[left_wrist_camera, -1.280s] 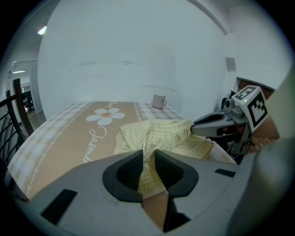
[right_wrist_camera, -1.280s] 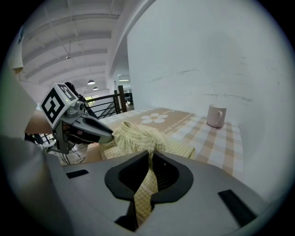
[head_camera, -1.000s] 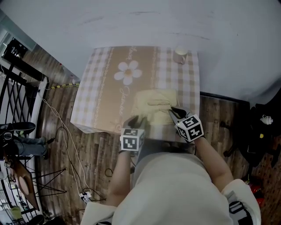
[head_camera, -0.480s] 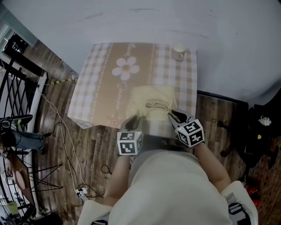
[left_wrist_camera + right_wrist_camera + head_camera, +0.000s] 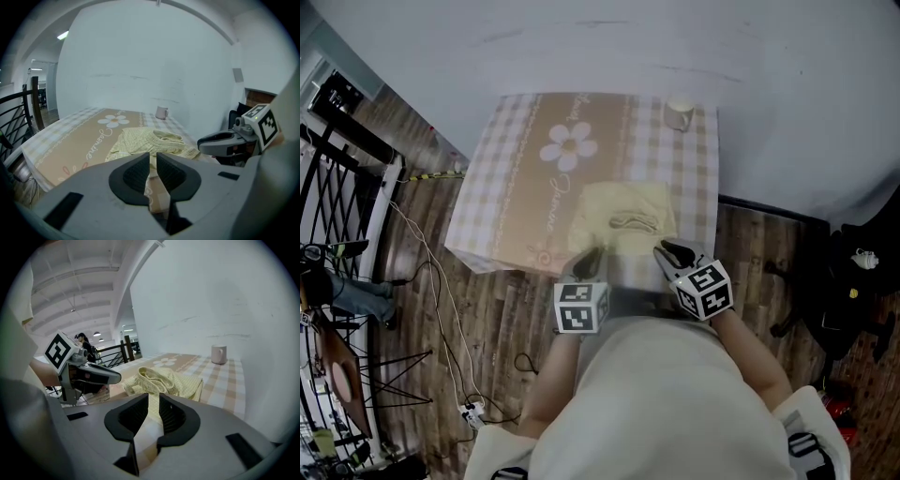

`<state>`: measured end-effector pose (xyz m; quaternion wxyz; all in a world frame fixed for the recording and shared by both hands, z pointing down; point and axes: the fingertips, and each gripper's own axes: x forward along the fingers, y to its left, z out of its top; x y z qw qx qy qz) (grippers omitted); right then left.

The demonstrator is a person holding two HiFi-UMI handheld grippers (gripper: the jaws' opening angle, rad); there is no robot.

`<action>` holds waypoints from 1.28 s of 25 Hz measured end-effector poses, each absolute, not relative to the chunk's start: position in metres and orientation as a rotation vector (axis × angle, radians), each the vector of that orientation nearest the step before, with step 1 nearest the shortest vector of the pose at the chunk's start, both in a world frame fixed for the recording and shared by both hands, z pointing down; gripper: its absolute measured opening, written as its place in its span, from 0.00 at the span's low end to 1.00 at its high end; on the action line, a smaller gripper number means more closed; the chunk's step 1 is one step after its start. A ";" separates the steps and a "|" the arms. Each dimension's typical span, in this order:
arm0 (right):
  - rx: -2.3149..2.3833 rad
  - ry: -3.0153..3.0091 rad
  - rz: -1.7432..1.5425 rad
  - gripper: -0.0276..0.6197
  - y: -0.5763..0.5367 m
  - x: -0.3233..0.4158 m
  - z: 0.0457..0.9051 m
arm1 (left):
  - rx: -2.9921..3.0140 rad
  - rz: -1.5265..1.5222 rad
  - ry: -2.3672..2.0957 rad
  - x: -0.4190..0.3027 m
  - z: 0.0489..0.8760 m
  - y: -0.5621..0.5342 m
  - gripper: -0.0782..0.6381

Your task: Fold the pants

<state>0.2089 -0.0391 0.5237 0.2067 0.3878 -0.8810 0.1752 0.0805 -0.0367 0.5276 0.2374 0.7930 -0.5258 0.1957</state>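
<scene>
The pale yellow pants [image 5: 623,216] lie as a folded bundle on the near right part of the checked tablecloth [image 5: 516,178], with the waistband on top. My left gripper [image 5: 588,258] hovers at the table's near edge, just short of the bundle. Its jaws are closing with only a narrow gap and nothing between them. My right gripper [image 5: 668,251] hangs beside it to the right, open and empty. The left gripper view shows the left gripper [image 5: 153,157] pointing at the pants [image 5: 150,140]. The right gripper view has the right gripper [image 5: 153,399] facing the pants [image 5: 164,380].
A white mug [image 5: 679,114] stands at the table's far right corner, close to the white wall. A black metal railing [image 5: 337,178] and cables [image 5: 441,309] on the wooden floor are at the left. Dark bags [image 5: 862,272] sit at the right.
Both grippers have drawn back from the pants toward the near table edge. The right gripper no longer reaches over the bundle, which stays lying on the table.
</scene>
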 end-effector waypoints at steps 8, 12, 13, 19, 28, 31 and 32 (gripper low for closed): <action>1.092 -2.455 0.459 0.11 -0.041 0.209 0.519 | 2.175 0.530 -1.426 0.084 0.526 -0.035 0.16; 1.137 -2.451 0.459 0.06 -0.044 0.215 0.515 | 2.174 0.526 -1.424 0.085 0.525 -0.036 0.15; 1.146 -2.451 0.462 0.06 -0.045 0.216 0.514 | 2.172 0.527 -1.423 0.084 0.525 -0.036 0.15; 1.162 -2.451 0.451 0.04 -0.045 0.220 0.512 | 2.181 0.528 -1.416 0.085 0.523 -0.039 0.14; 1.160 -2.458 0.461 0.04 -0.044 0.219 0.514 | 2.206 0.520 -1.402 0.089 0.521 -0.041 0.13; 1.165 -2.460 0.470 0.04 -0.045 0.219 0.514 | 2.209 0.522 -1.396 0.091 0.522 -0.041 0.13; 1.166 -2.461 0.472 0.04 -0.045 0.219 0.515 | 2.208 0.523 -1.395 0.091 0.522 -0.041 0.13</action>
